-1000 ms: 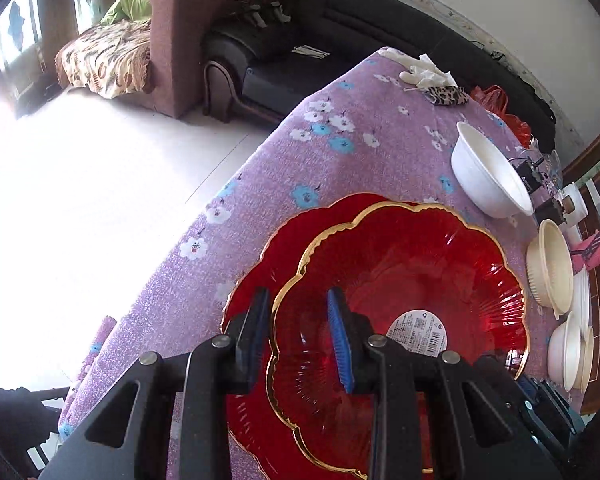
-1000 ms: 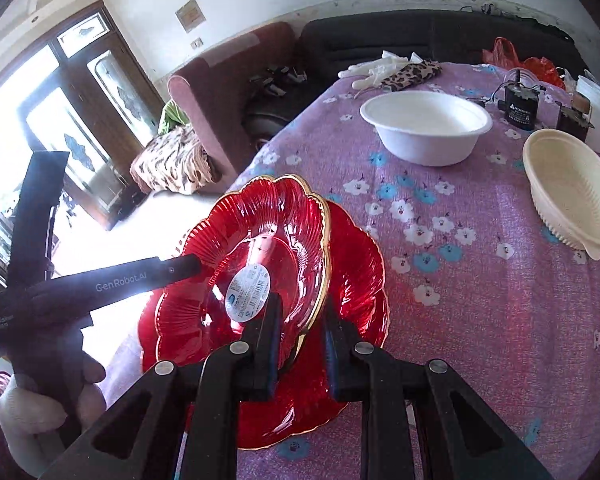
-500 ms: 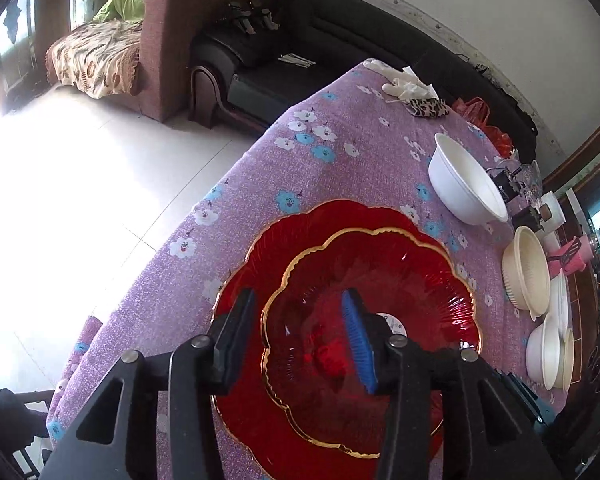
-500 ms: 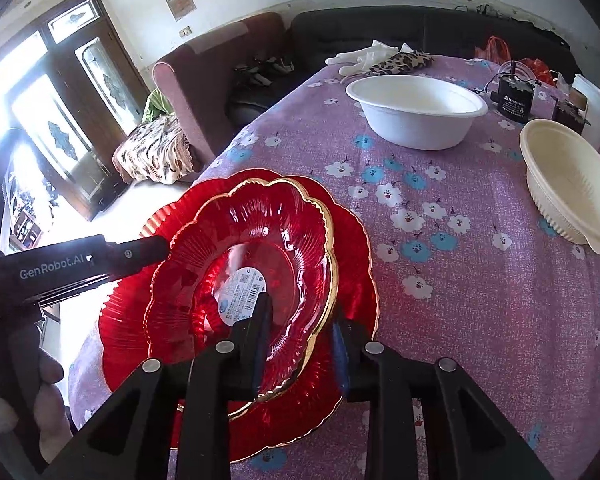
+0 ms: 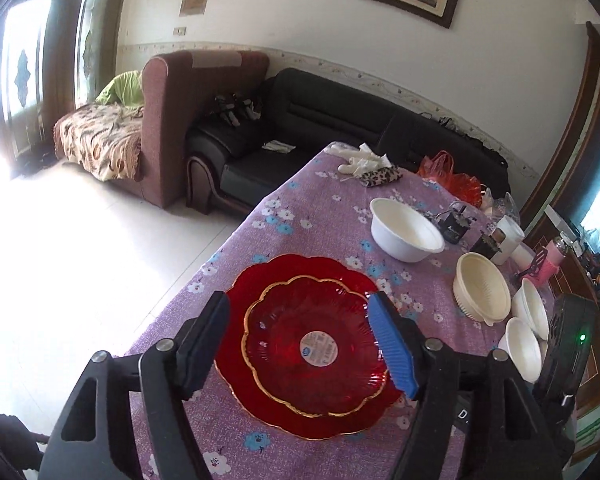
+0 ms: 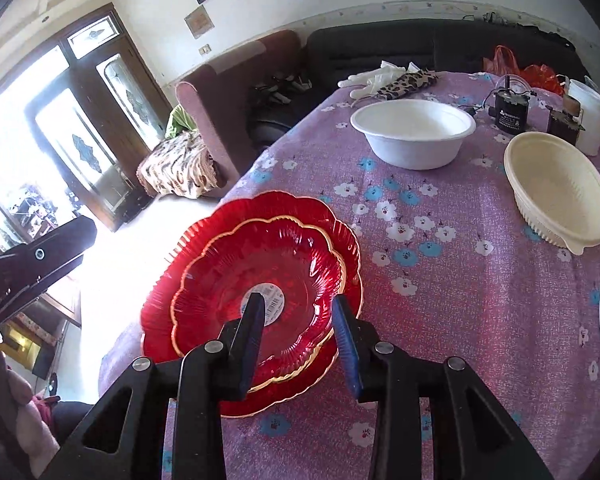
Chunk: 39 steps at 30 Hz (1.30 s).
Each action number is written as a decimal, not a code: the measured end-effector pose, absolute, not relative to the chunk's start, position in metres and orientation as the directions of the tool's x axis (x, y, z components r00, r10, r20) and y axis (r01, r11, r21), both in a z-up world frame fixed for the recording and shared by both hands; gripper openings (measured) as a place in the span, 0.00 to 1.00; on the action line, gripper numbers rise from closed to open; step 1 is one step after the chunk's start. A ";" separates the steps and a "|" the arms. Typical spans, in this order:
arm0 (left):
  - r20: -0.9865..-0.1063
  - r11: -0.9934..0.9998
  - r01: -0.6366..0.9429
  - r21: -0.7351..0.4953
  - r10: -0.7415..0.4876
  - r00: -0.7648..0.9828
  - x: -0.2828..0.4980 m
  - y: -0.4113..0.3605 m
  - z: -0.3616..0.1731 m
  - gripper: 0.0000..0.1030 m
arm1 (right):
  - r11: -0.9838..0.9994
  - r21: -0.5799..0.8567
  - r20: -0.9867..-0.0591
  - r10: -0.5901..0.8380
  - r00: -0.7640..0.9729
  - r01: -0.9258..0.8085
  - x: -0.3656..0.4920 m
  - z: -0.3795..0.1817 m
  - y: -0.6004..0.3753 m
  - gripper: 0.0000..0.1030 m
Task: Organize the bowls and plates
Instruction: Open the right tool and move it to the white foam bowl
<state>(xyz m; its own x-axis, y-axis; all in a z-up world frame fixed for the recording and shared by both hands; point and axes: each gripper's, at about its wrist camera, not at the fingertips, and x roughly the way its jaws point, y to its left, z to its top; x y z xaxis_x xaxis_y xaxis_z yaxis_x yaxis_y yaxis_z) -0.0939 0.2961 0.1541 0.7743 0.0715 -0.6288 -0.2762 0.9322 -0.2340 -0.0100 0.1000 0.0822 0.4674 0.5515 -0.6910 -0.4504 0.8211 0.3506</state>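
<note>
resting nested on the table, red plates [image 5: 300,344] beneath spread left gripper [image 5: 300,350] and right gripper [image 6: 300,336].

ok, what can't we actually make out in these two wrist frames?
- Sticker text on the smaller red plate: too small in the left view; partly behind a finger in the right view.
- Small white bowls: partly behind the black device, left view; cut by the frame edge, right view.
- Near rim of the larger red plate: behind the right gripper.
</note>
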 end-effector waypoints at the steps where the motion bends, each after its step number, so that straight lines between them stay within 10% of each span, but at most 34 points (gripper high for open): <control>1: -0.608 0.939 -0.263 -0.224 0.076 0.790 -0.099 0.288 0.160 0.73 | 0.813 0.363 -0.677 0.565 0.471 -0.455 -0.013 0.090 0.092 0.37; 4: -0.536 0.957 -0.223 -0.184 0.092 0.839 -0.111 0.261 0.178 0.84 | 0.816 0.357 -0.636 0.568 0.522 -0.454 -0.024 0.116 0.054 0.38; 11: -0.385 0.980 -0.137 -0.141 0.073 0.920 -0.128 0.201 0.197 1.00 | 0.927 0.278 -0.561 0.370 0.741 -0.252 -0.046 0.152 -0.089 0.74; 22: -0.652 0.982 0.055 -0.180 -0.161 0.741 -0.062 0.117 0.122 1.00 | 0.914 0.395 -0.669 0.220 0.710 0.089 -0.042 0.088 -0.222 0.74; 39: -0.763 0.979 0.017 -0.203 -0.170 0.623 -0.018 0.099 0.076 1.00 | 0.916 0.390 -0.673 0.215 0.707 0.093 -0.019 0.058 -0.214 0.74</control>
